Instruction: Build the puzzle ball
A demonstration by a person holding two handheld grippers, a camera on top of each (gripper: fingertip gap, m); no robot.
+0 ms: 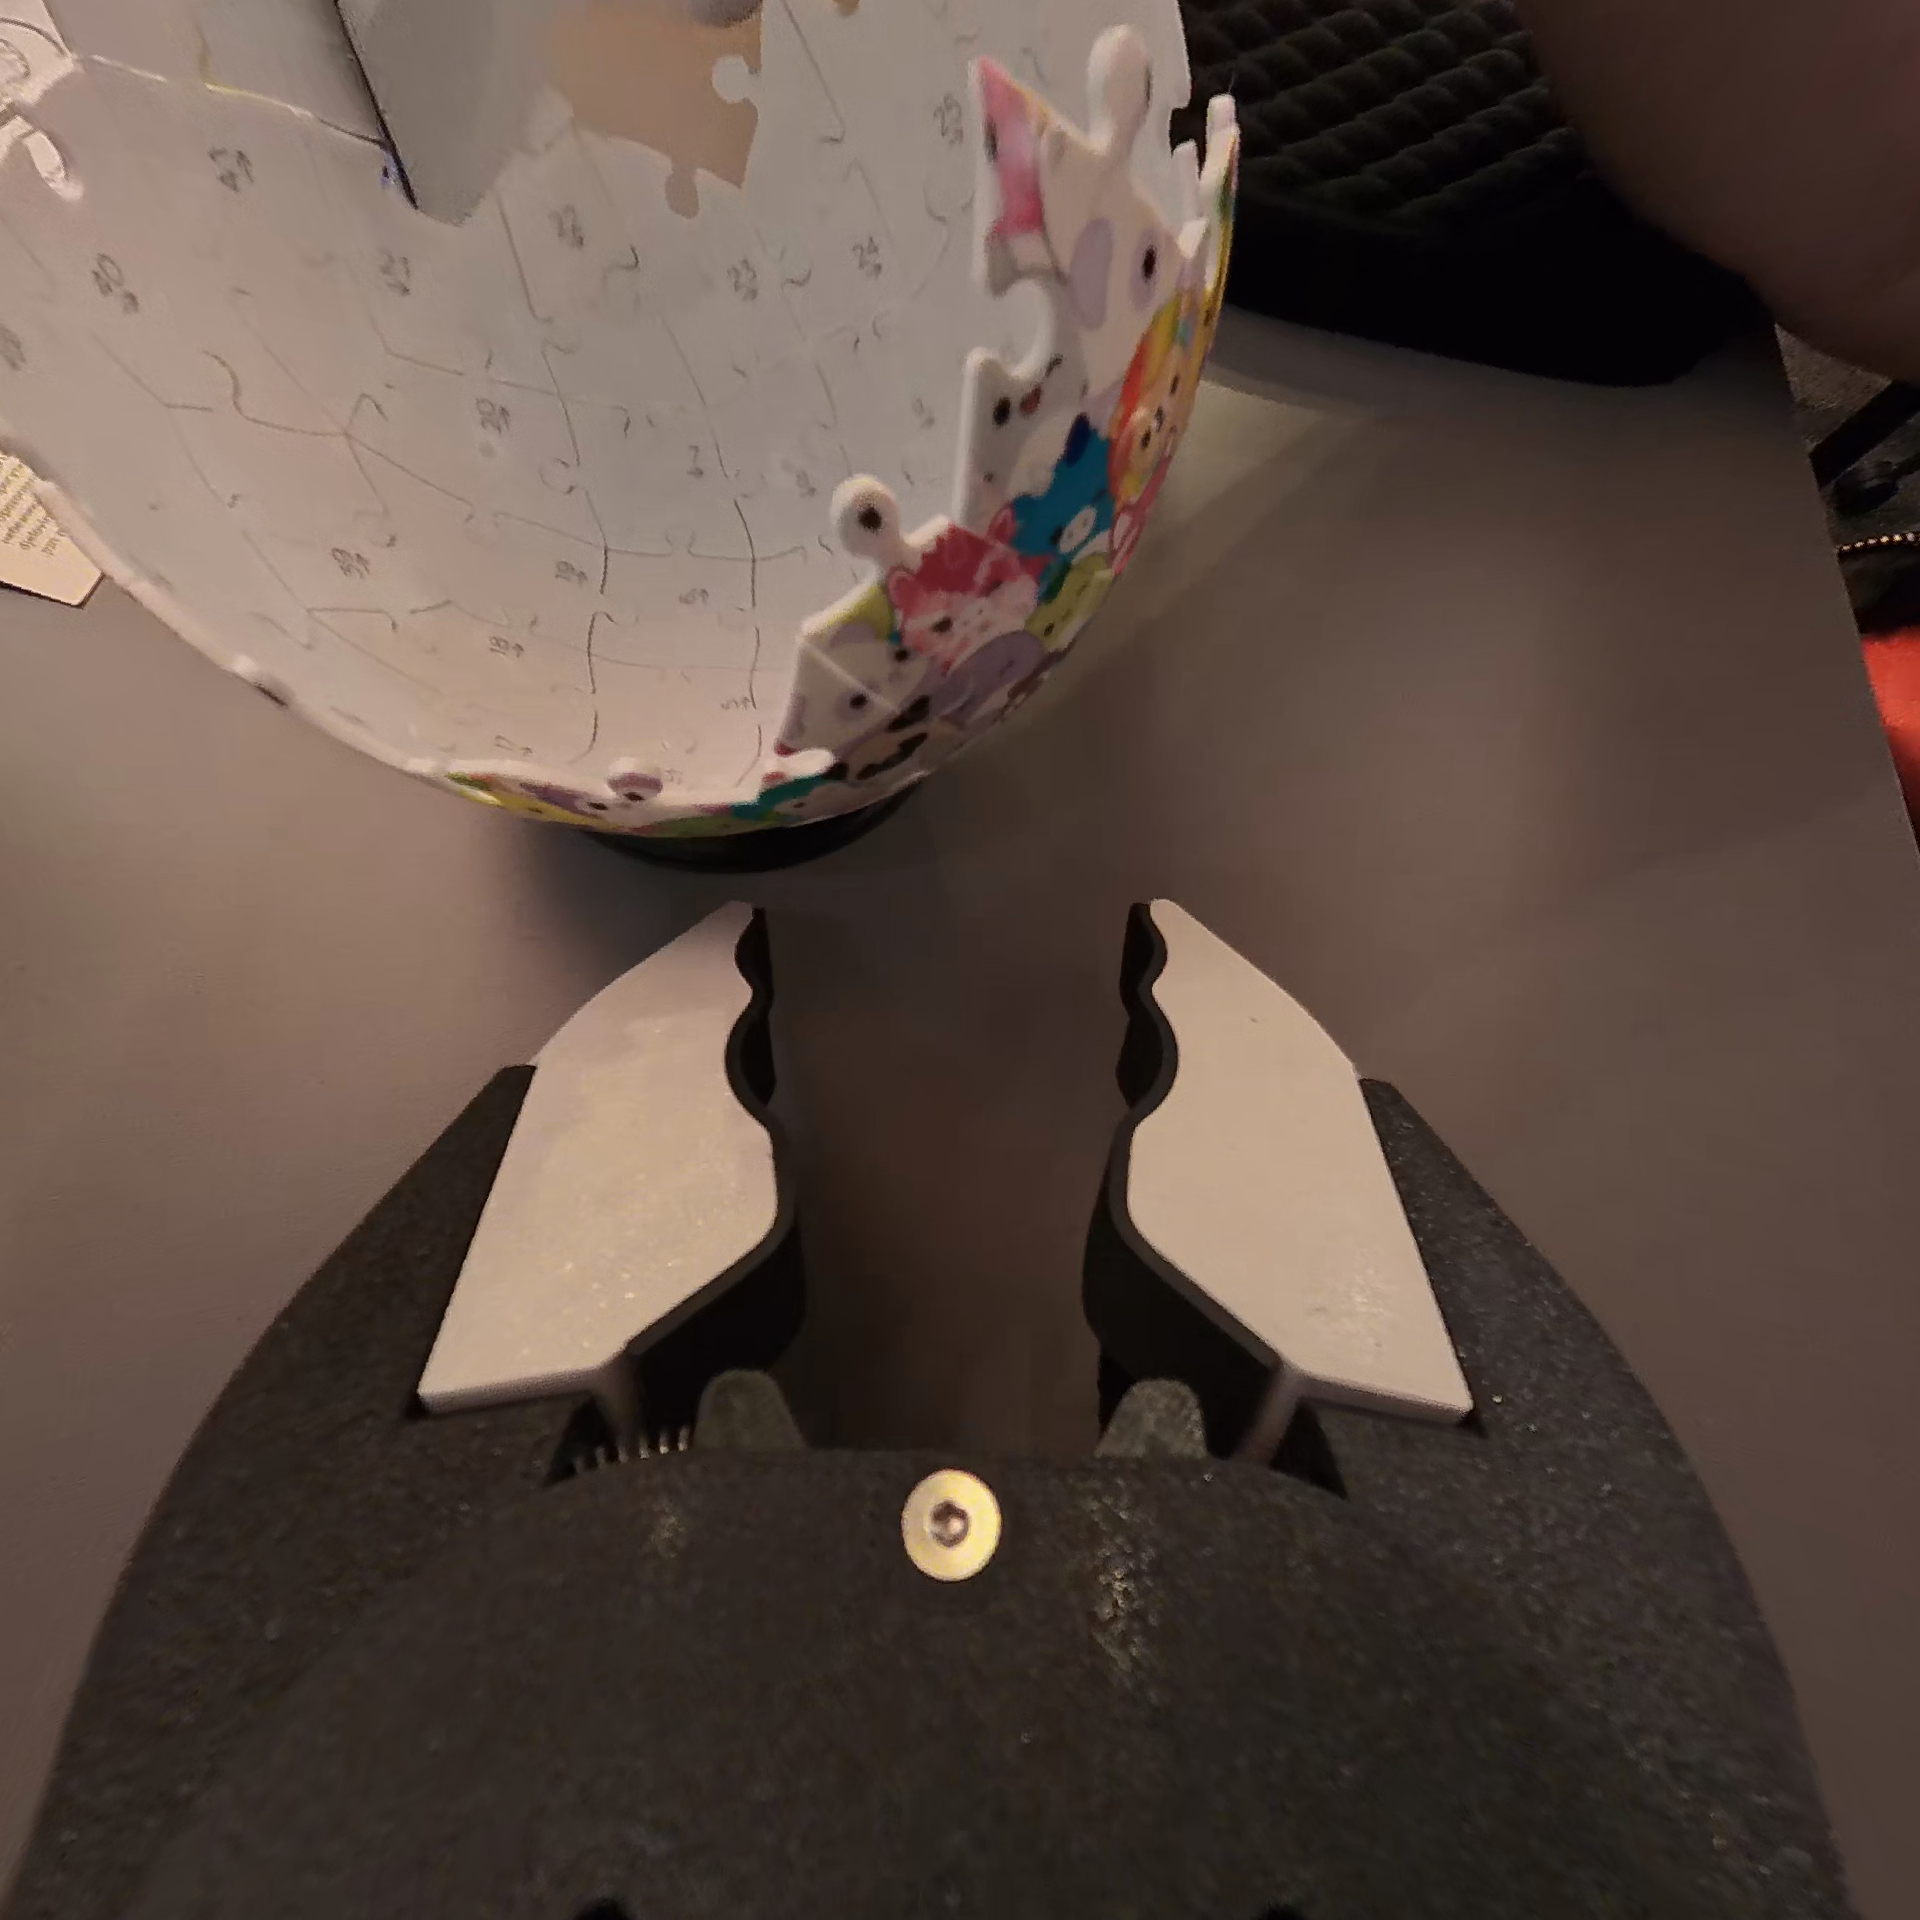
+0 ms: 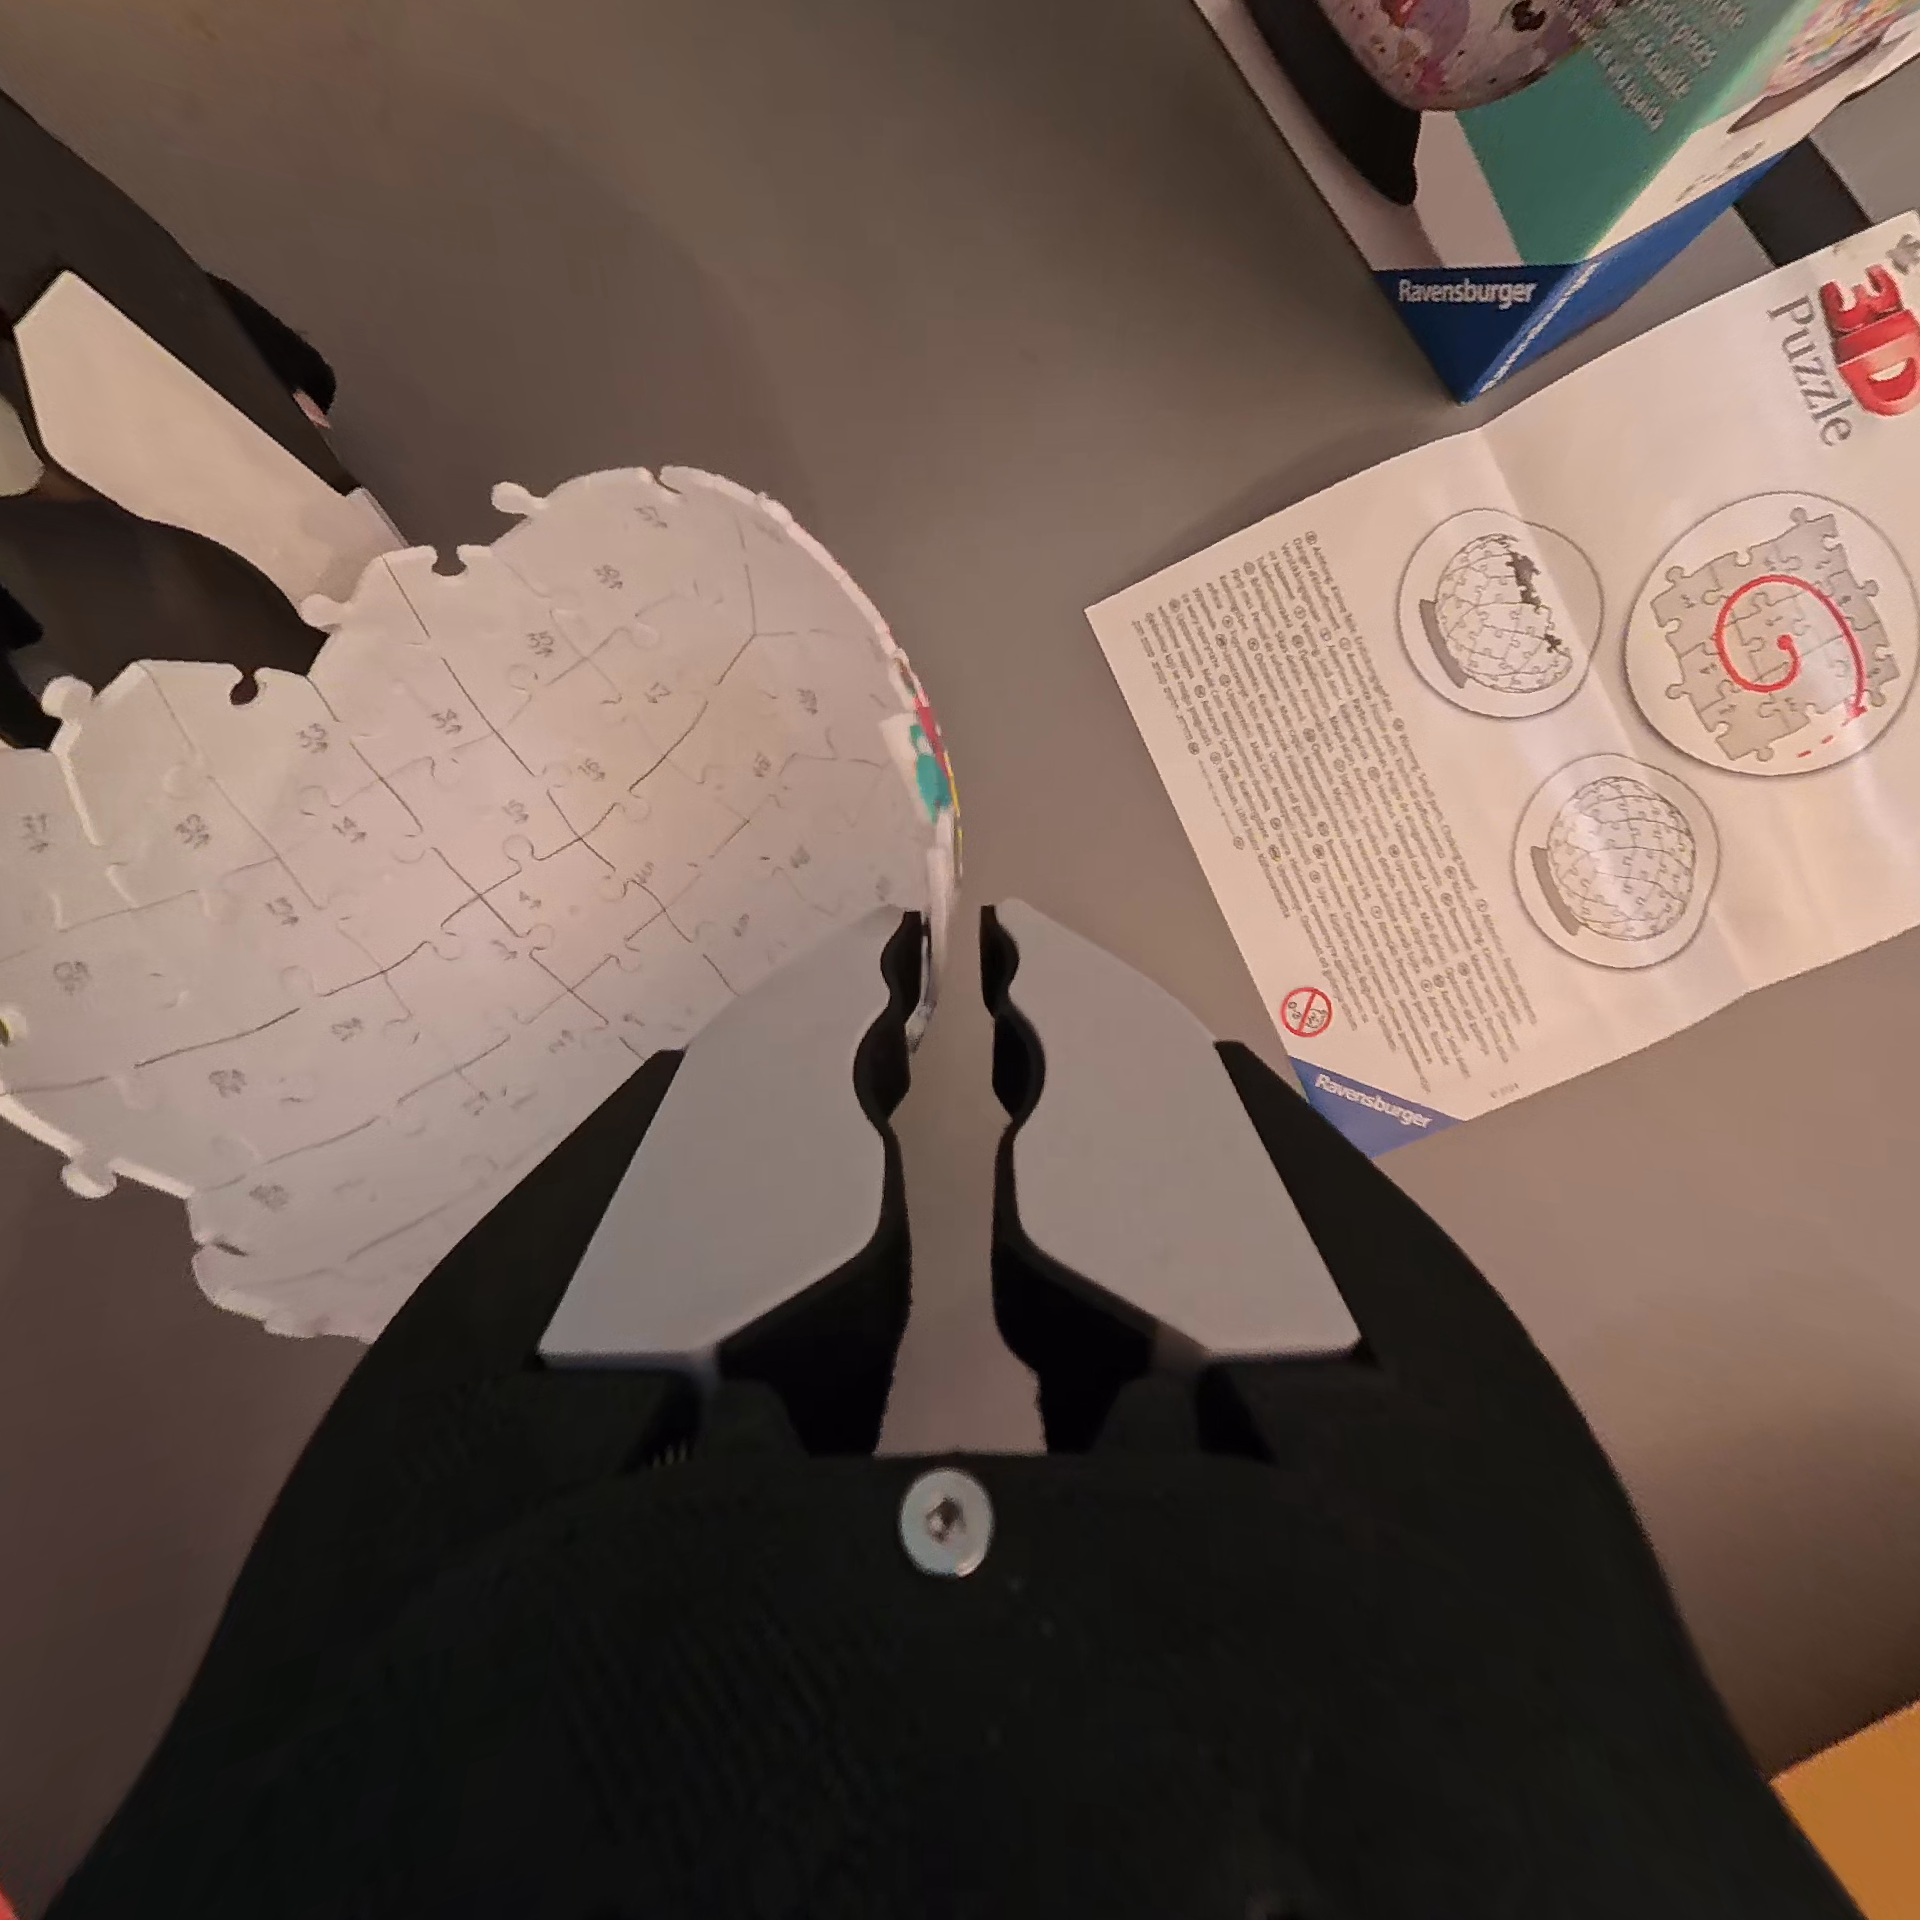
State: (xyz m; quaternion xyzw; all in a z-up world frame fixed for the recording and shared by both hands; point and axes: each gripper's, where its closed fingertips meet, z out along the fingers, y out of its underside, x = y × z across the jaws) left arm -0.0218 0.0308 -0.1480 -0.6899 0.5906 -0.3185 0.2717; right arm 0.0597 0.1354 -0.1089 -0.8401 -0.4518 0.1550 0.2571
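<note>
The partly built puzzle ball (image 1: pixel 520 468) is an open shell, white and numbered inside, with colourful cartoon figures outside. It rests on a black ring stand (image 1: pixel 748 847) on the grey table. My left gripper (image 1: pixel 948 914) is open and empty, just short of the ball's base. From above, in the right wrist view, the ball (image 2: pixel 468 831) lies left of centre. My right gripper (image 2: pixel 948 920) is nearly closed, with the ball's jagged rim between its fingers. The left gripper's white finger (image 2: pixel 177 416) shows beyond the ball.
A folded instruction leaflet (image 2: pixel 1507 779) lies to the right of the ball, and the puzzle box (image 2: pixel 1558 156) stands behind it. A black textured bag (image 1: pixel 1403 156) sits at the back. The table edge (image 1: pixel 1849 727) runs down the right side.
</note>
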